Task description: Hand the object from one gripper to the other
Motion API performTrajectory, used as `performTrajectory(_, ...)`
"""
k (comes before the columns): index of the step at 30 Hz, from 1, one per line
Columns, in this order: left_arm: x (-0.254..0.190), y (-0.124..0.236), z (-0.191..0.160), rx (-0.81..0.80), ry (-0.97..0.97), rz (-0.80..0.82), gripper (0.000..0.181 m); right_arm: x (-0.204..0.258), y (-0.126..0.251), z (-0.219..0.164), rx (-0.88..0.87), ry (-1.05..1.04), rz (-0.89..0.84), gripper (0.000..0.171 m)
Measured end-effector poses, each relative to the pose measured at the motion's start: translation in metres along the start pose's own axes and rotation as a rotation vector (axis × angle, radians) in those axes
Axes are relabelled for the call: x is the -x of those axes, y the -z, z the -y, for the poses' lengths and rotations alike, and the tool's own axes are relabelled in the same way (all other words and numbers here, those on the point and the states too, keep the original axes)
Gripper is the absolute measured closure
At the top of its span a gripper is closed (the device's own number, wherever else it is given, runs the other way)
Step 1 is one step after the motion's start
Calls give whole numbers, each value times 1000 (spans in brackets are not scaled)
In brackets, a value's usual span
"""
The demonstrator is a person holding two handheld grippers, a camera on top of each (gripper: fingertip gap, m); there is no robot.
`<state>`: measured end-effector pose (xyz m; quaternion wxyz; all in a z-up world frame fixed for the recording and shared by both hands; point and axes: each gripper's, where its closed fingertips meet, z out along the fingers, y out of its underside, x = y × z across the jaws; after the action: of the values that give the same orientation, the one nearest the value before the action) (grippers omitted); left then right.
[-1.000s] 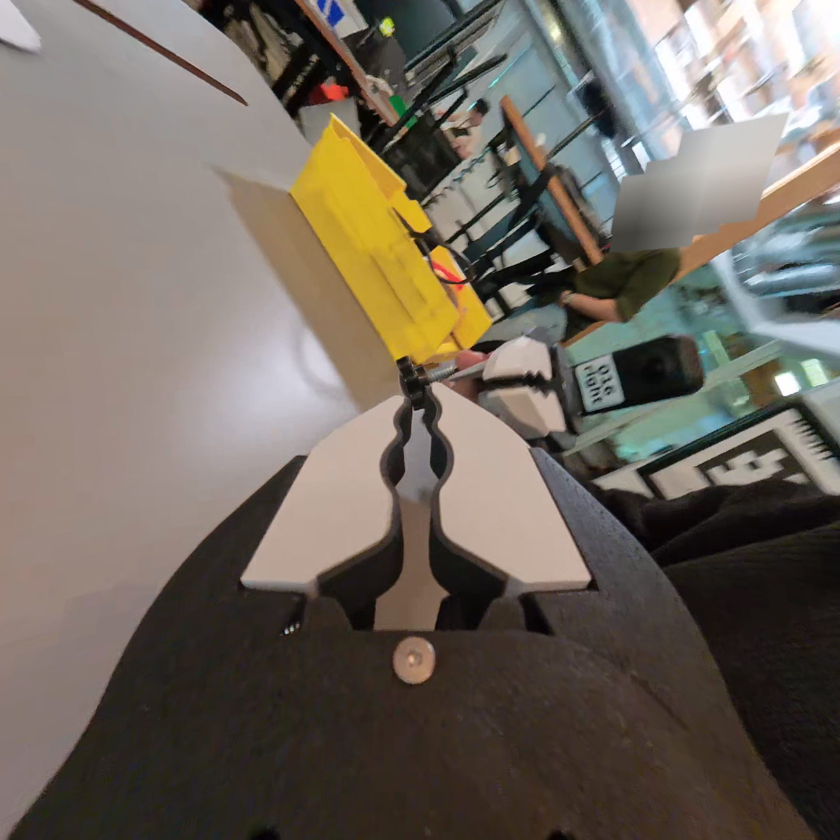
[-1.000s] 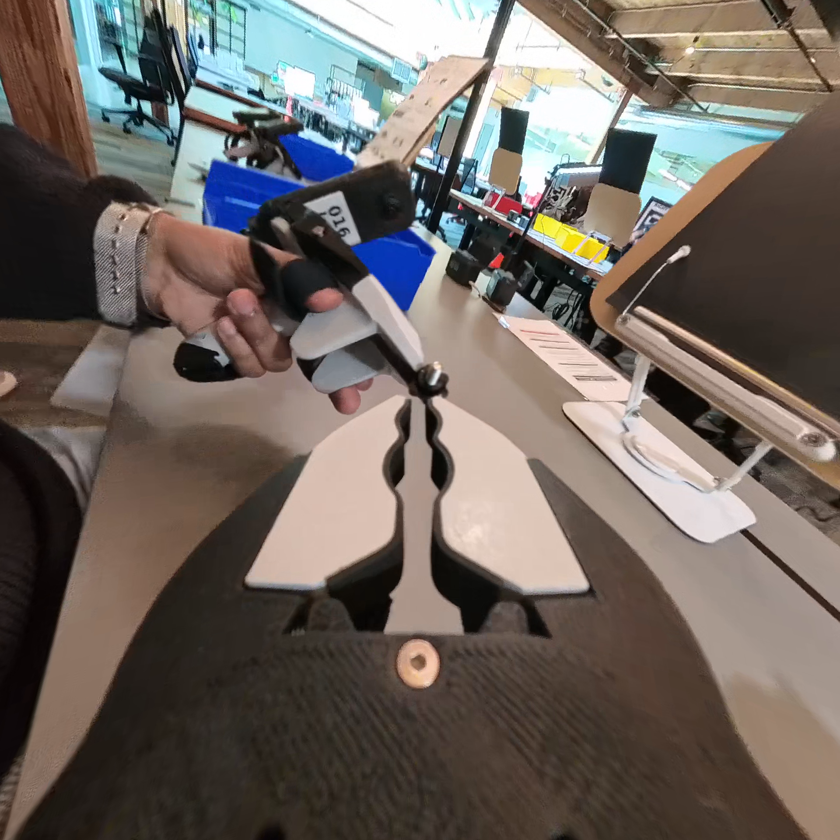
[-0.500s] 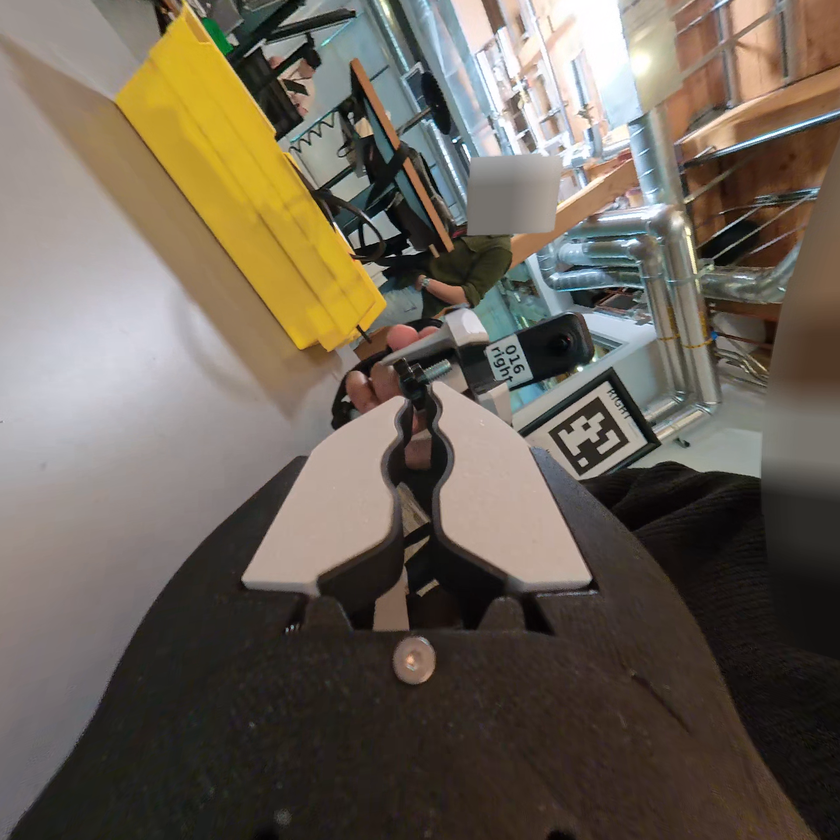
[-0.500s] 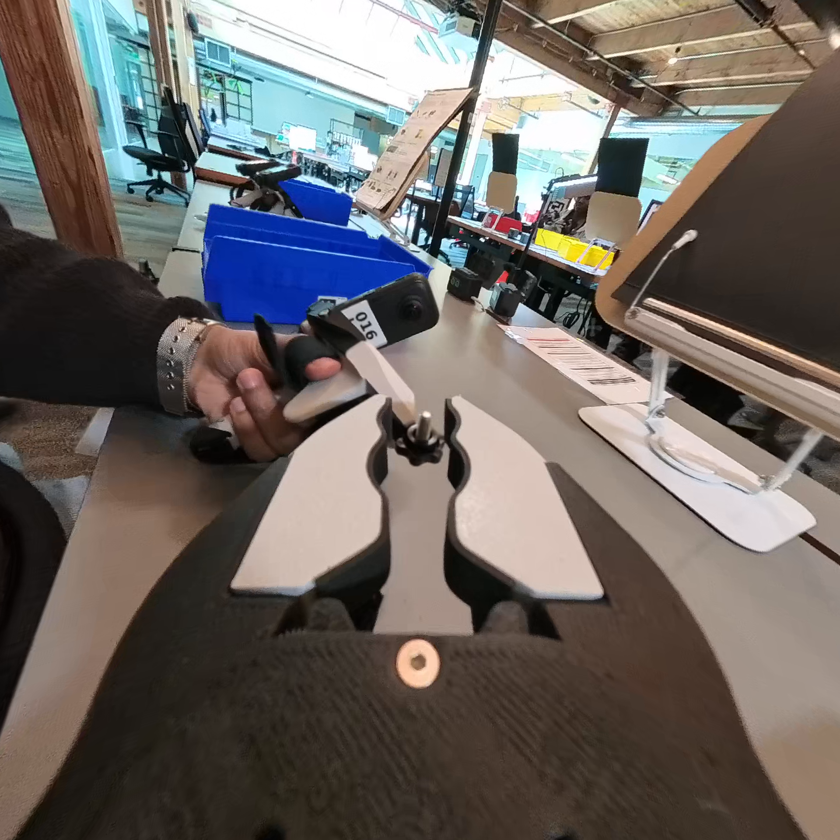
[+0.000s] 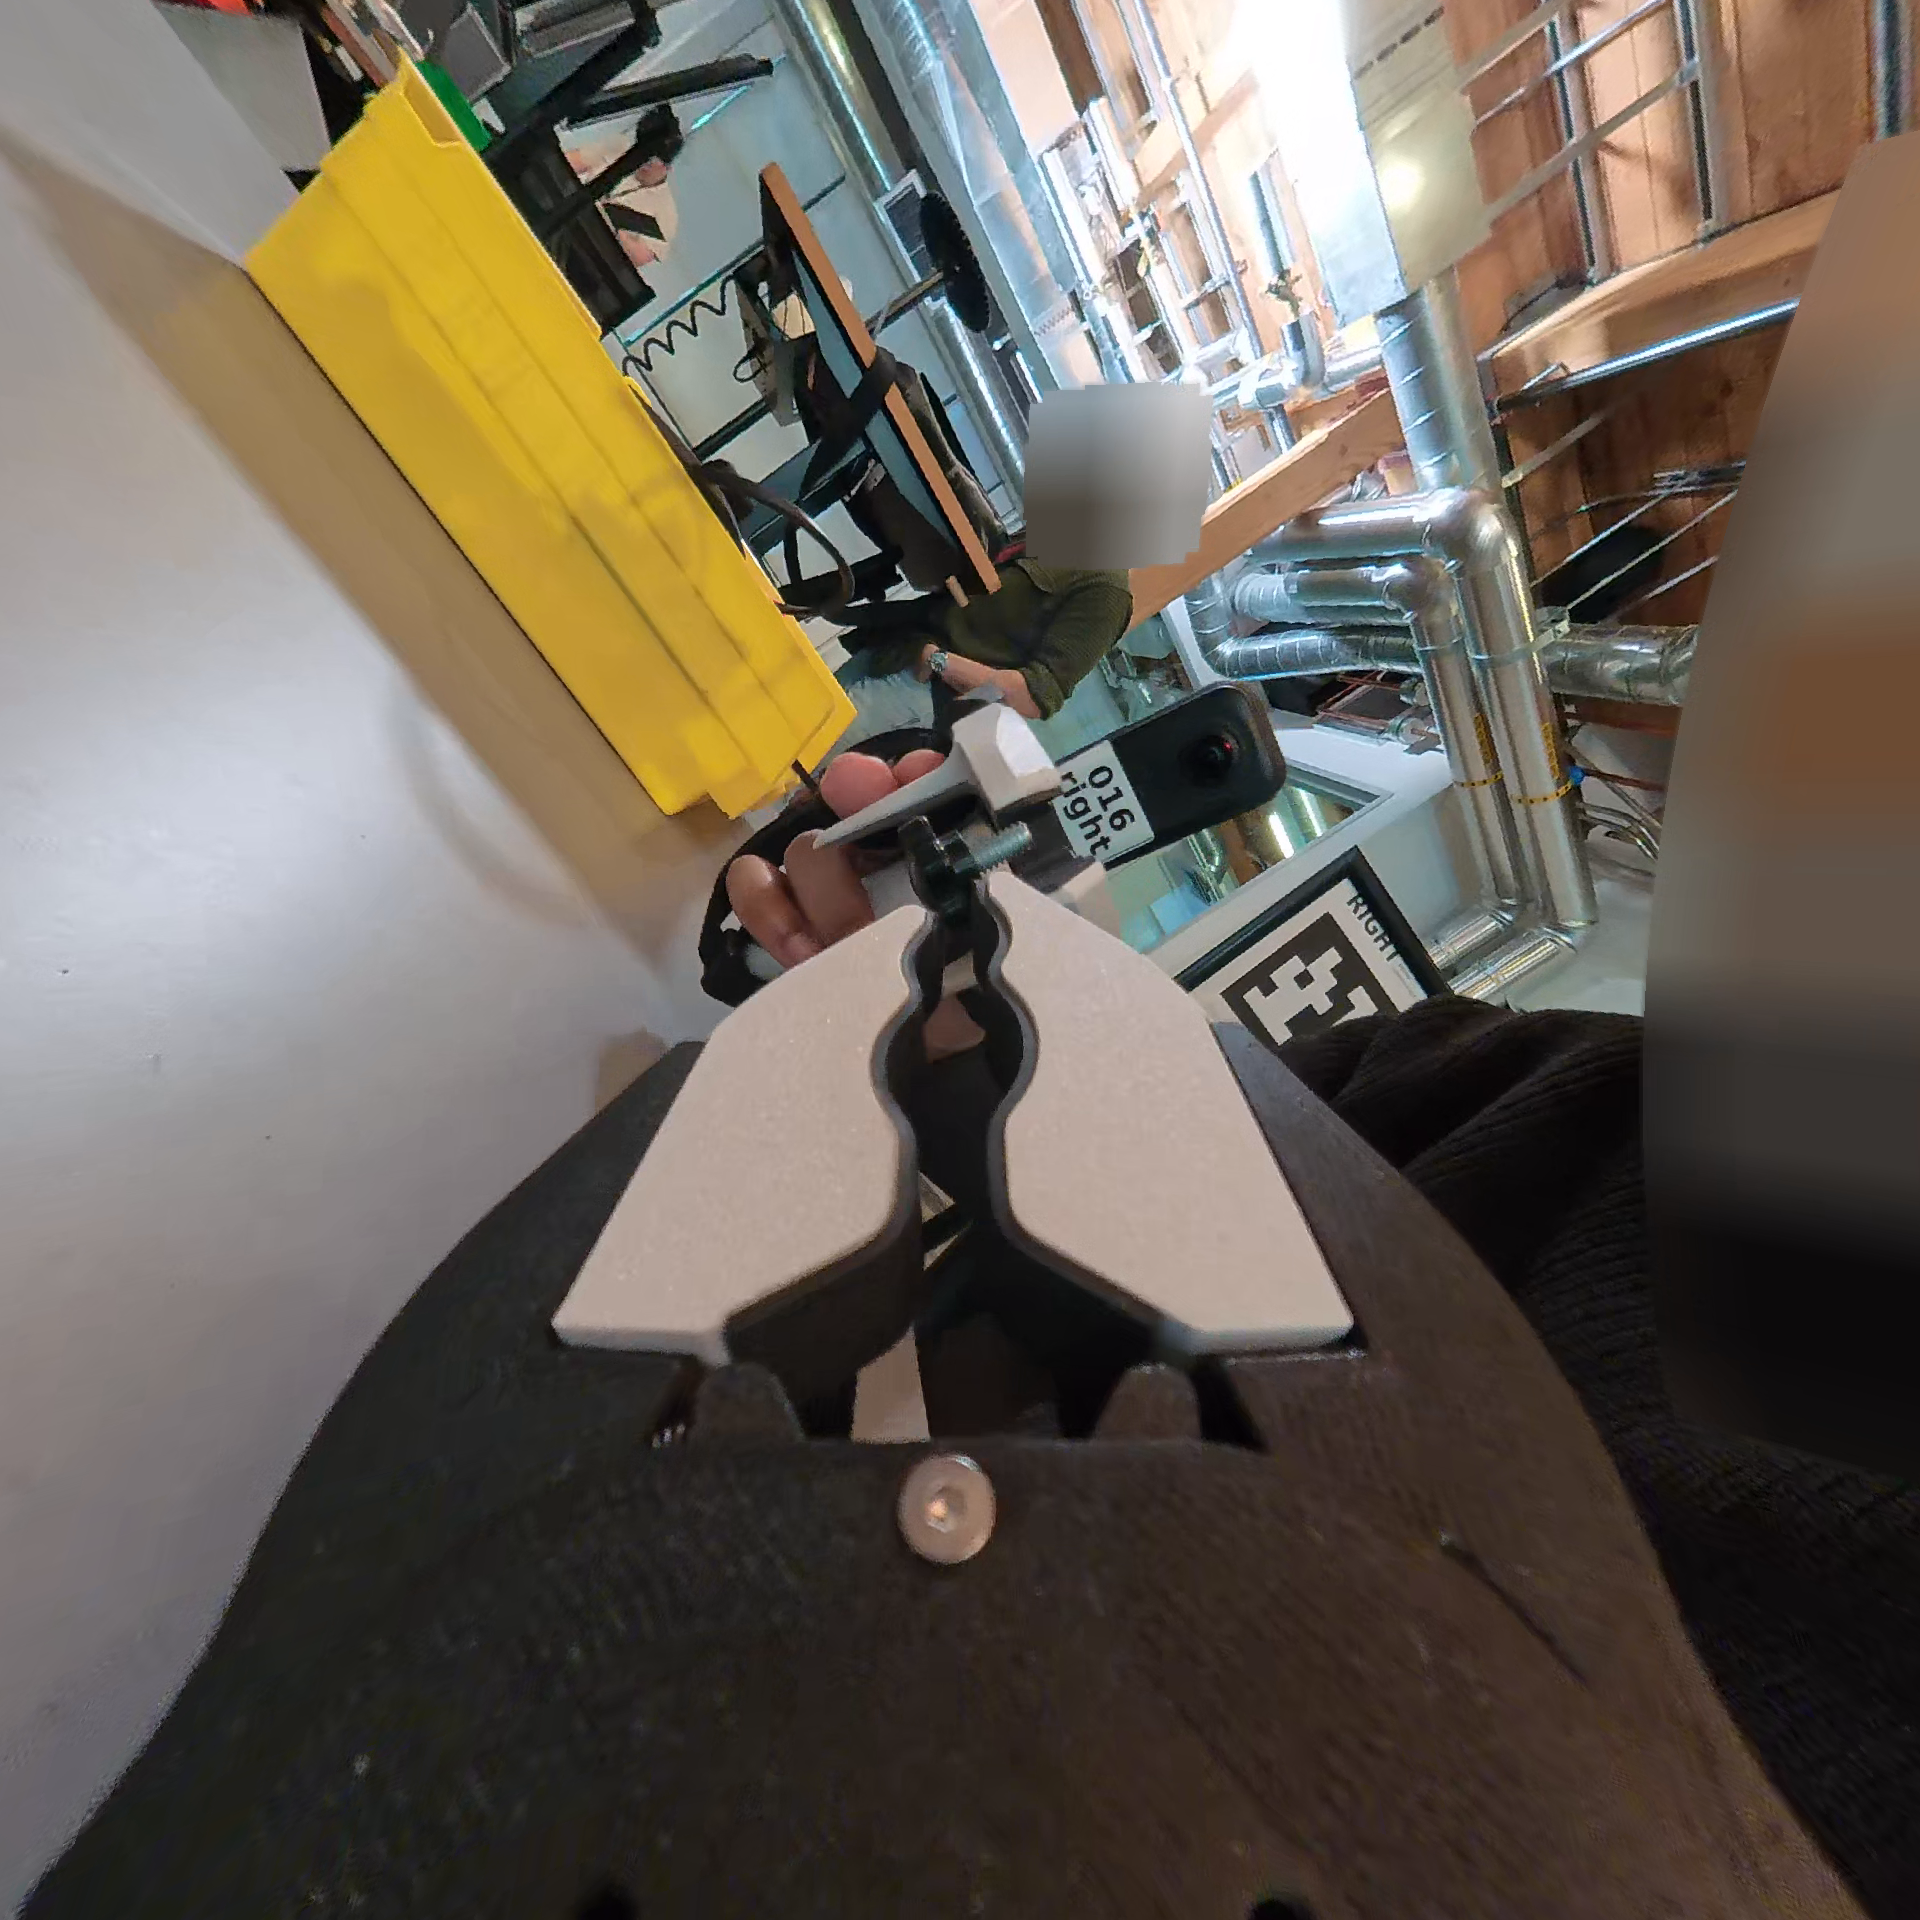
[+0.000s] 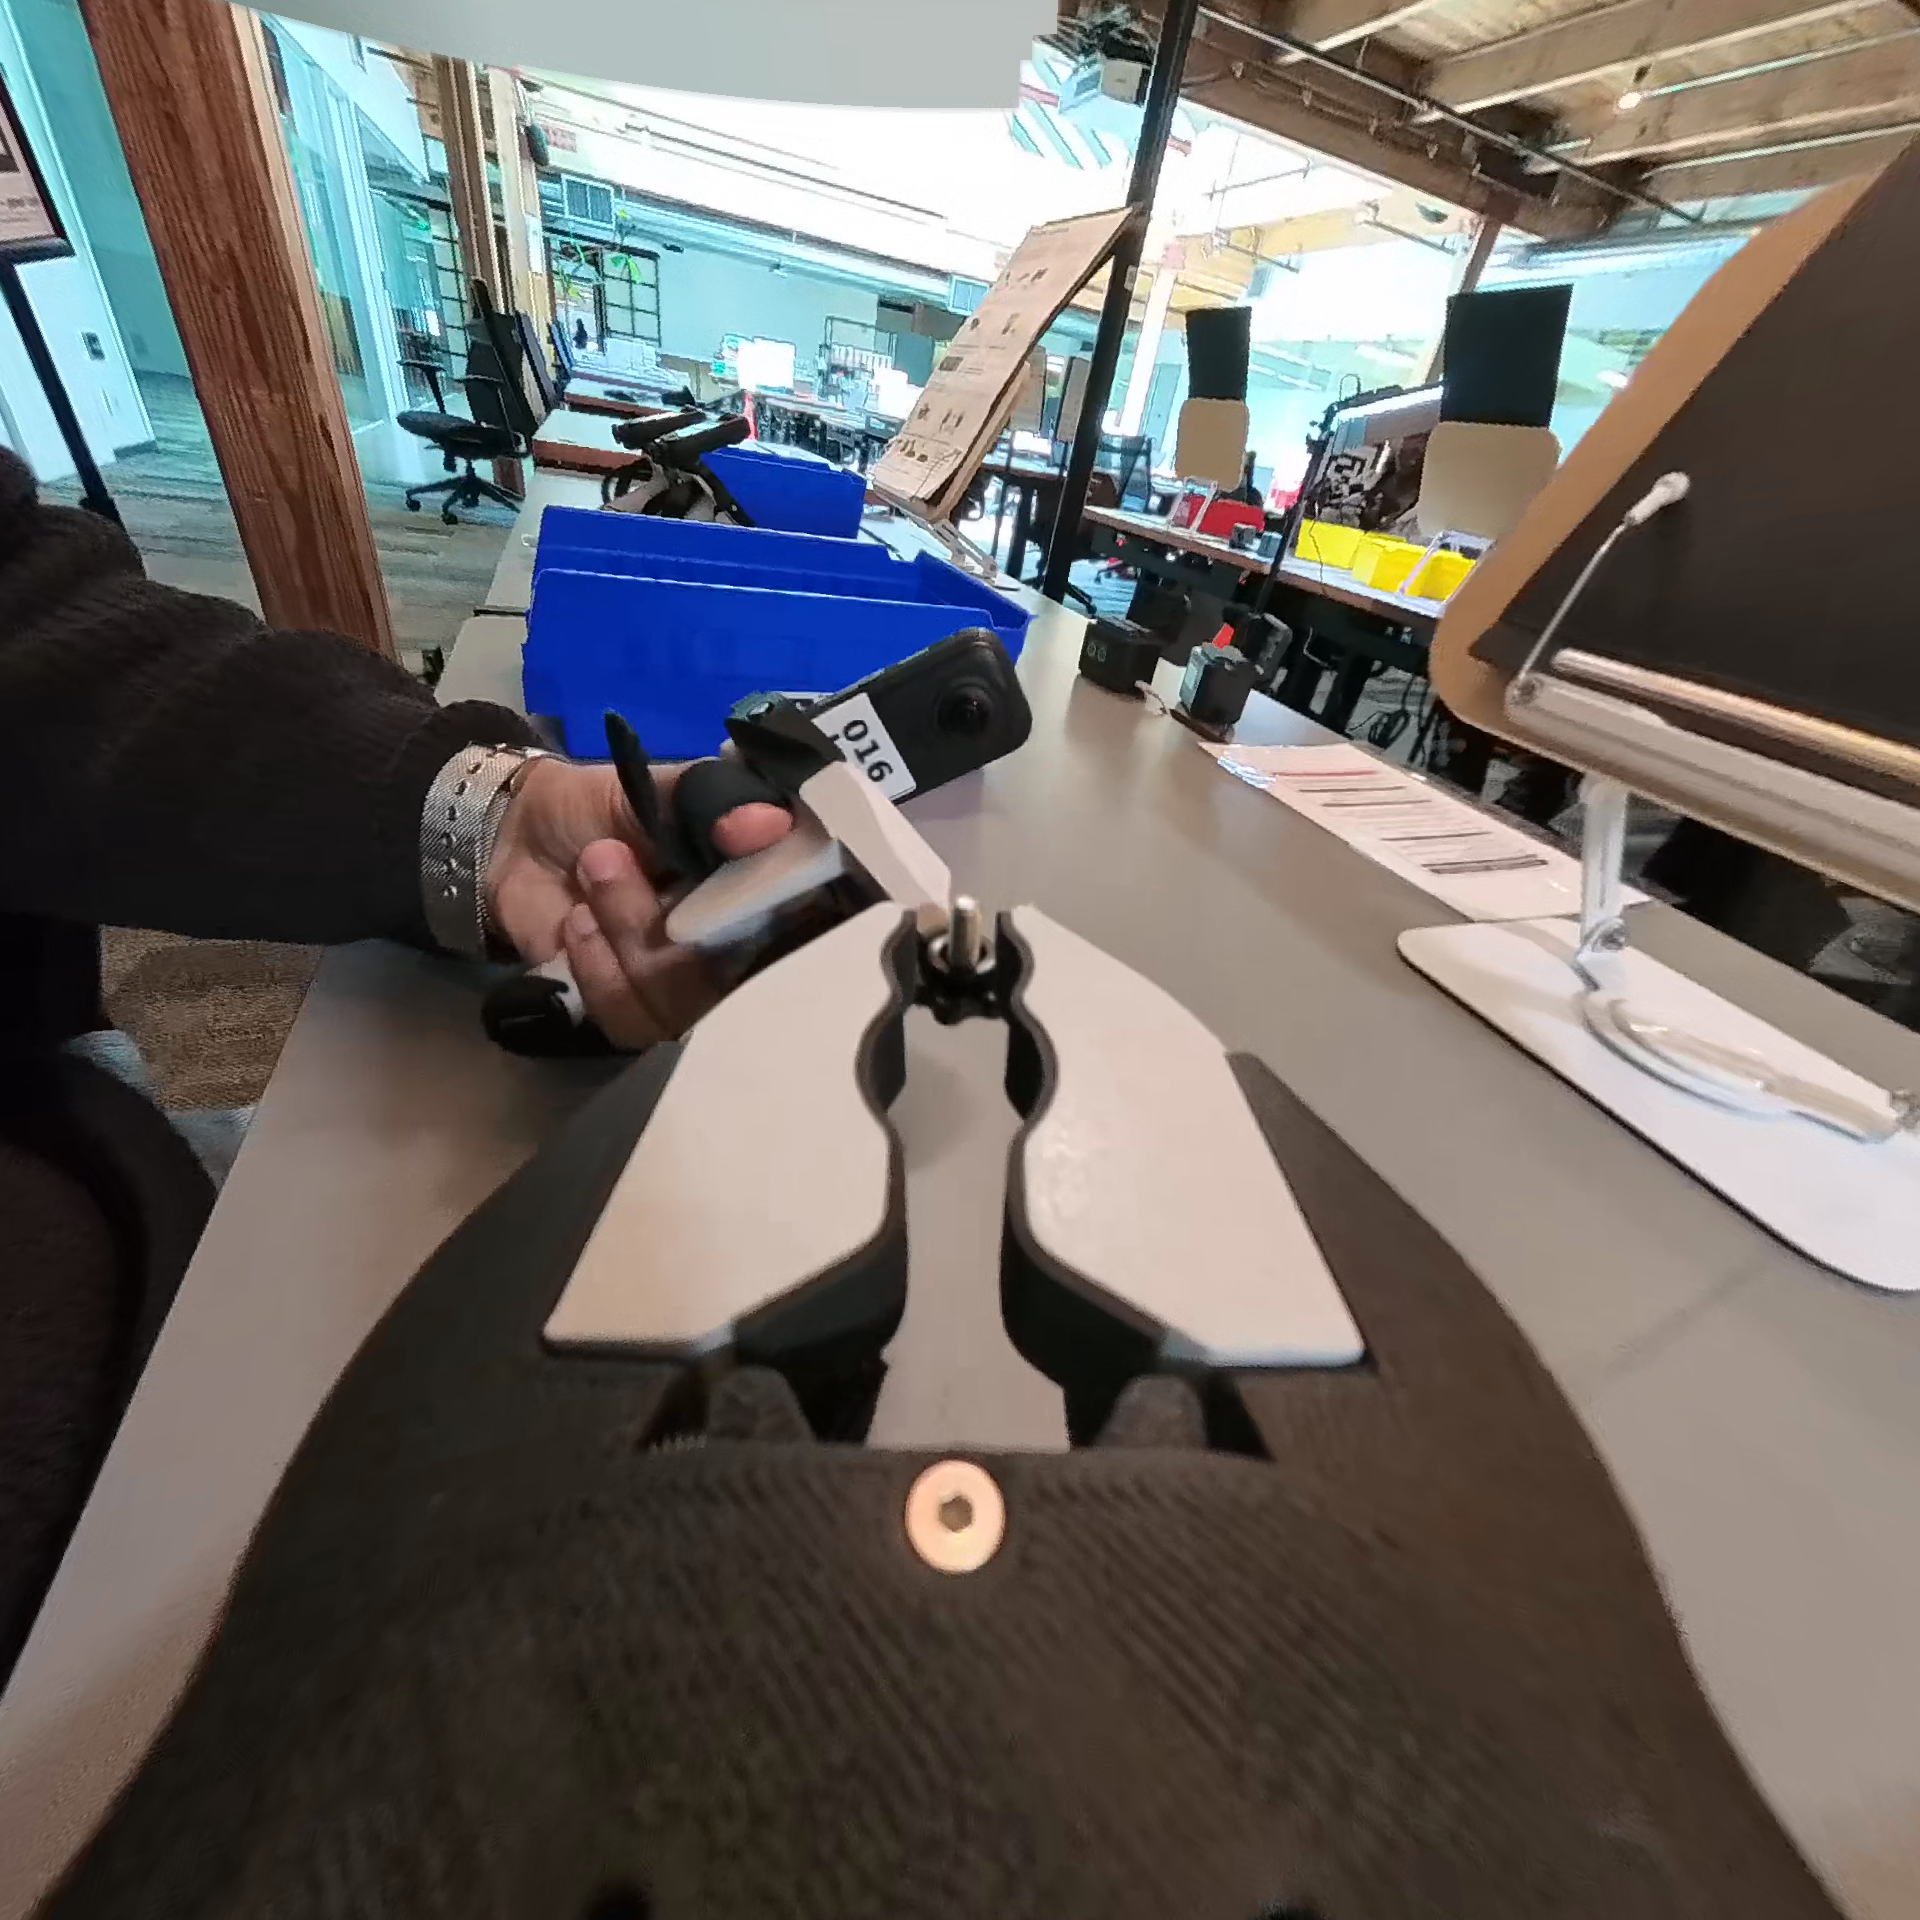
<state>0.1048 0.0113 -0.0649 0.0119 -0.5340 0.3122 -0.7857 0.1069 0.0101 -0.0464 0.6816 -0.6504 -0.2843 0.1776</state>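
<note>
A small screw with a black star knob [image 5: 938, 864] and a bare threaded shaft is held between both grippers, above the grey table [image 6: 1195, 914]. My left gripper [image 5: 951, 914] is shut on the knob's edge, with the shaft sticking out to the right. In the right wrist view my right gripper [image 6: 961, 920] has closed on the same knob [image 6: 958, 992]. Both pads touch it and the shaft points up. The left gripper's finger [image 6: 878, 831] reaches in from the upper left. The right gripper also shows in the left wrist view [image 5: 873, 862], its fingers above and below the knob.
A yellow bin [image 5: 540, 499] stands on the table beyond the grippers. A blue bin [image 6: 727, 623] is at the back left. A printed sheet [image 6: 1392, 810] and a stand with a white base [image 6: 1662, 1091] are on the right. A seated person [image 5: 1029, 634] is far behind. My left and right fingertips are right by each other.
My right gripper, nearly shut a second ago, opened wide around the knob and has now closed onto it. My left gripper kept its hold on the screw throughout.
</note>
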Motion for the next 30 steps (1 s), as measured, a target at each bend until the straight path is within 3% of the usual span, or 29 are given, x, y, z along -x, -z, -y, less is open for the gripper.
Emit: performTrajectory(30, -1, -5, -12, 52, 67, -23, 174, 3, -2, -4, -5, -119, 43, 165)
